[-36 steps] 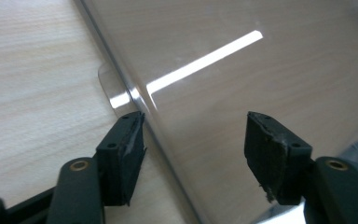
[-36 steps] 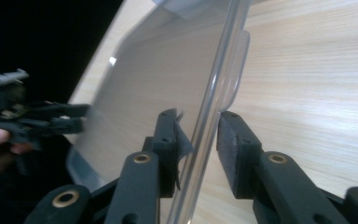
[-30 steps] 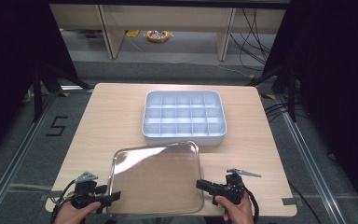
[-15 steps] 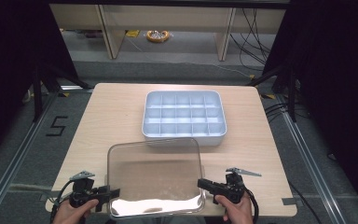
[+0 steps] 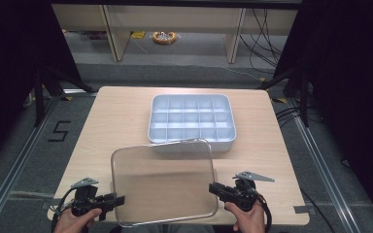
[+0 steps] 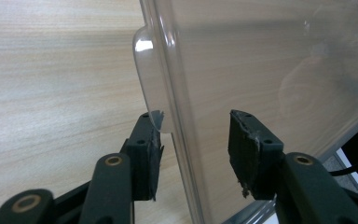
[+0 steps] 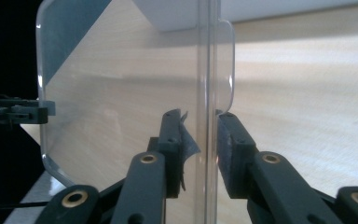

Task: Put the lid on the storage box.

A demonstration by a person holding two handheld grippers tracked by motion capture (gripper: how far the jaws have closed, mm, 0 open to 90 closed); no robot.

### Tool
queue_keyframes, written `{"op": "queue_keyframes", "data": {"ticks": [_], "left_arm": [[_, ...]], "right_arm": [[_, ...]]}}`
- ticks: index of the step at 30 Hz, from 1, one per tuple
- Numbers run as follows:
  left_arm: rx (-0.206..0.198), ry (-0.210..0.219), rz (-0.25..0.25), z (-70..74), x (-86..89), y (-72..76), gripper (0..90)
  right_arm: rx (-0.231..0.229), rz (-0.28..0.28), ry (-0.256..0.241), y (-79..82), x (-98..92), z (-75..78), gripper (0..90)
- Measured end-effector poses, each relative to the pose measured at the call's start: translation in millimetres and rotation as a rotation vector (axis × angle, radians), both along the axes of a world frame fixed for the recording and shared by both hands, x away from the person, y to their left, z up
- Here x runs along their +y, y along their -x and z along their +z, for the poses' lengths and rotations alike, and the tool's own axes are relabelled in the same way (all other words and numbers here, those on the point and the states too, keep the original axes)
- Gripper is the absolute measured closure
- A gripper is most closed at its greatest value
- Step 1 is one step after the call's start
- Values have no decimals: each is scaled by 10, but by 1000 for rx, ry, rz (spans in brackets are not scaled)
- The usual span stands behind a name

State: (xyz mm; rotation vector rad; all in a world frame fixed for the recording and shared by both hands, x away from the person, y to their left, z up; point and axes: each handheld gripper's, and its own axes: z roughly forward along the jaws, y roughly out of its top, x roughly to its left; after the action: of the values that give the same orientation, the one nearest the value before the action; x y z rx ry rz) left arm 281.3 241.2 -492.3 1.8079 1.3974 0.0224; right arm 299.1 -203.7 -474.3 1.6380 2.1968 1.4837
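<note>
A clear plastic lid [image 5: 162, 182] hung low in the middle of the frame, just in front of the compartment tray [image 5: 192, 121] on the wooden table [image 5: 116, 114]. The left gripper [image 5: 119, 200] stood wide open with the lid's edge between its jaws; only one jaw seemed to touch it. The right gripper [image 5: 214, 188] was nearly closed on the opposite edge, pinching it.
</note>
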Motion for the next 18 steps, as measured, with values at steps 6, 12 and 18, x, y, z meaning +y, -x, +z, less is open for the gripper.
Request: {"op": "queue_keyframes", "data": {"ticks": [6,12,18], "left_arm": [[-33,-8,-6,184,-76,-96,554],[-48,-2,-30,394,-189,-278,565],[-72,-14,-41,545,-288,-441,572]], "right_arm": [[-4,-17,-11,-24,-38,173,734],[-69,-24,3,-135,-190,329,731],[-36,-59,-1,-230,-251,437,717]]}}
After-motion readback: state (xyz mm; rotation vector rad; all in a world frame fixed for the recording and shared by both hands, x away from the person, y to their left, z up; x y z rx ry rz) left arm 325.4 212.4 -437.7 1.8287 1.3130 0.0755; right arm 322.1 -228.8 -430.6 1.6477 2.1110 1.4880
